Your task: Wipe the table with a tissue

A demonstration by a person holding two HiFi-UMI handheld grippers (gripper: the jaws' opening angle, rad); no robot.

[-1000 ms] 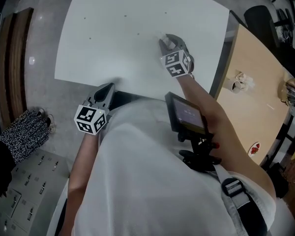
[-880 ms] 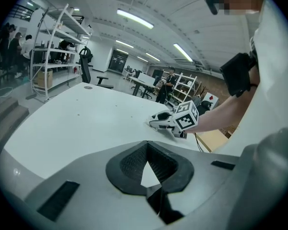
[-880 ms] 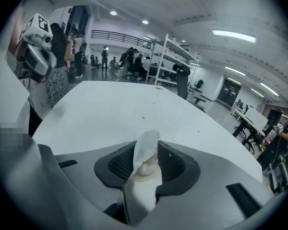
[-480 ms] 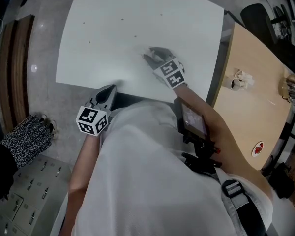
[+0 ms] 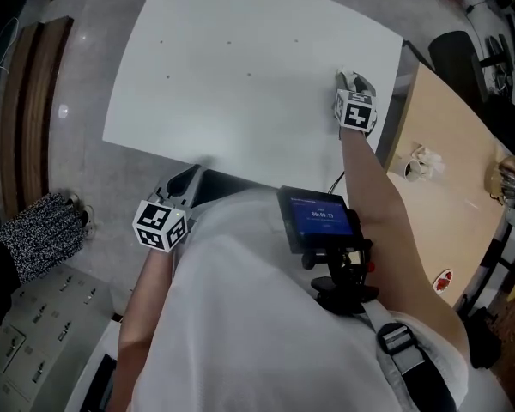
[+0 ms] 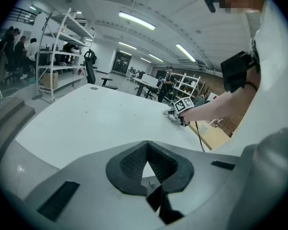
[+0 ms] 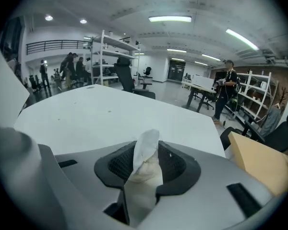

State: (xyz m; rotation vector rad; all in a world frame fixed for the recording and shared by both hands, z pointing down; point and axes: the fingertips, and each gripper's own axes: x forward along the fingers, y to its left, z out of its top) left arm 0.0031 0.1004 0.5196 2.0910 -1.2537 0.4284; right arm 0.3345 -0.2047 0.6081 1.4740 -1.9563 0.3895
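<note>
The white table [image 5: 240, 58] fills the upper middle of the head view. My right gripper [image 5: 352, 79] rests at the table's right edge, its marker cube just behind the jaws. In the right gripper view it is shut on a crumpled white tissue [image 7: 145, 169] that sticks up between the dark pads, with the table [image 7: 86, 114] beyond. My left gripper [image 5: 182, 181] hangs by the table's near edge, off the top. In the left gripper view its jaws [image 6: 147, 145] meet at the tip with nothing in them, and the right gripper [image 6: 175, 115] shows far across the table [image 6: 86, 119].
A wooden table [image 5: 446, 170] adjoins on the right, carrying a small cup with crumpled paper [image 5: 416, 142] and a metal object [image 5: 508, 157]. A black chair [image 5: 451, 33] stands behind it. Grey lockers [image 5: 34, 350] are at lower left. Shelving [image 7: 115, 56] and people stand in the background.
The right gripper with the tissue slid left across the table, then swept right to the table's right edge. The left gripper stayed by the near edge.
</note>
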